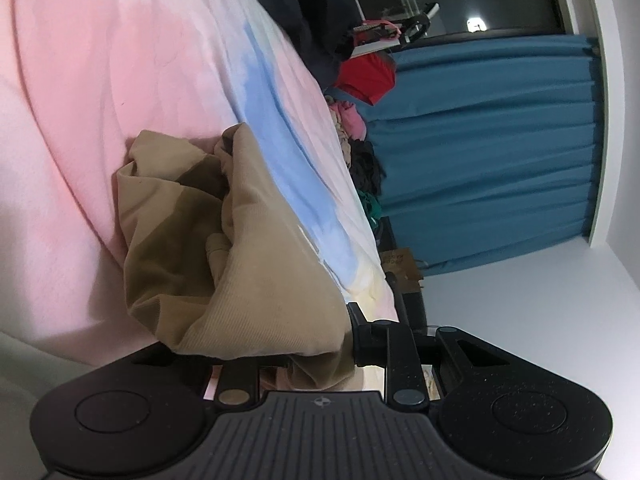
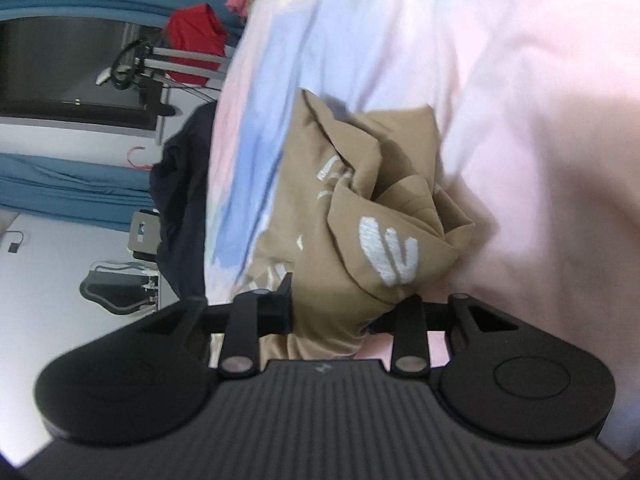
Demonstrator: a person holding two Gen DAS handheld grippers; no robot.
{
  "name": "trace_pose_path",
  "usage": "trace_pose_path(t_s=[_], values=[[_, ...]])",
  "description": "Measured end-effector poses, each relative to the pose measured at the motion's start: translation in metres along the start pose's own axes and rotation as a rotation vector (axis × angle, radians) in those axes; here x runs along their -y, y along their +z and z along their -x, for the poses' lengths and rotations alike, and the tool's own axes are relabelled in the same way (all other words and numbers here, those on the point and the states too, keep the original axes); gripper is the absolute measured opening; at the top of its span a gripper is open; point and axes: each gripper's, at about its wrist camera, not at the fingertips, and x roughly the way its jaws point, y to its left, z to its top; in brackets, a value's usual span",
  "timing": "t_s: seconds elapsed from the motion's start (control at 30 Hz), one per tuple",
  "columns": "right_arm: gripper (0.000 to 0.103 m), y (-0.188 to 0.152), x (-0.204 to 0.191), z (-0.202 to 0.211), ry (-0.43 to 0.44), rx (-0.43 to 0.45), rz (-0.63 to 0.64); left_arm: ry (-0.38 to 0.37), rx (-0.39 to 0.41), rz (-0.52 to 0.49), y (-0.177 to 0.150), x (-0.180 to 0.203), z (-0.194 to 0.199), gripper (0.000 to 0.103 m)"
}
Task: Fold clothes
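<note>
Both the left claw and right claw pinch a crumpled, ribbed tan garment with white embroidery over a soft pink bedsheet.

Matte black left gripper and right gripper: ribbed grey housings, round side discs, silver pivot pins on linkage bars.

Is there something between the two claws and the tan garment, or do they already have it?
Nothing visible stands between them. The tan garment is bunched between the fingers of the left claw, and the right claw also has a fold of it. It lies crumpled on the pink blanket, with no other item on top.
</note>
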Motion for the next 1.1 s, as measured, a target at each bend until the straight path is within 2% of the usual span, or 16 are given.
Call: trace_pose_path(t_s=[0.2, 0.3, 0.4, 0.5, 0.6, 0.7, 0.83, 0.93, 1.03, 1.1], values=[[0.029, 0.001, -0.021, 0.058, 0.055, 0.058, 0.041, 0.013, -0.086, 0.084, -0.013, 0.032, 0.014, 0.027], [0.029, 0.011, -0.019, 0.096, 0.055, 0.081, 0.031, 0.067, -0.194, 0.157, -0.020, 0.058, 0.007, 0.027], [0.029, 0.032, -0.010, 0.127, 0.017, 0.097, -0.003, 0.141, -0.287, 0.132, -0.027, 0.099, -0.023, 0.026], [0.029, 0.082, -0.011, 0.126, -0.020, 0.162, -0.007, 0.190, -0.350, 0.059, -0.028, 0.138, -0.073, 0.027], [0.029, 0.132, -0.012, 0.125, -0.058, 0.228, -0.011, 0.213, -0.381, -0.009, -0.027, 0.172, -0.144, 0.027], [0.029, 0.182, -0.013, 0.125, -0.095, 0.293, -0.014, 0.208, -0.389, -0.122, -0.026, 0.211, -0.227, 0.027], [0.029, 0.254, -0.028, 0.124, -0.121, 0.423, 0.028, 0.116, -0.375, -0.189, -0.023, 0.269, -0.334, 0.026], [0.029, 0.306, -0.045, 0.122, -0.133, 0.534, 0.085, 0.038, -0.349, -0.275, -0.021, 0.302, -0.393, 0.026], [0.029, 0.338, -0.045, 0.113, -0.172, 0.585, 0.131, 0.010, -0.341, -0.339, -0.026, 0.308, -0.440, 0.026], [0.029, 0.349, -0.030, 0.103, -0.205, 0.588, 0.145, 0.012, -0.364, -0.385, -0.034, 0.291, -0.463, 0.026]])
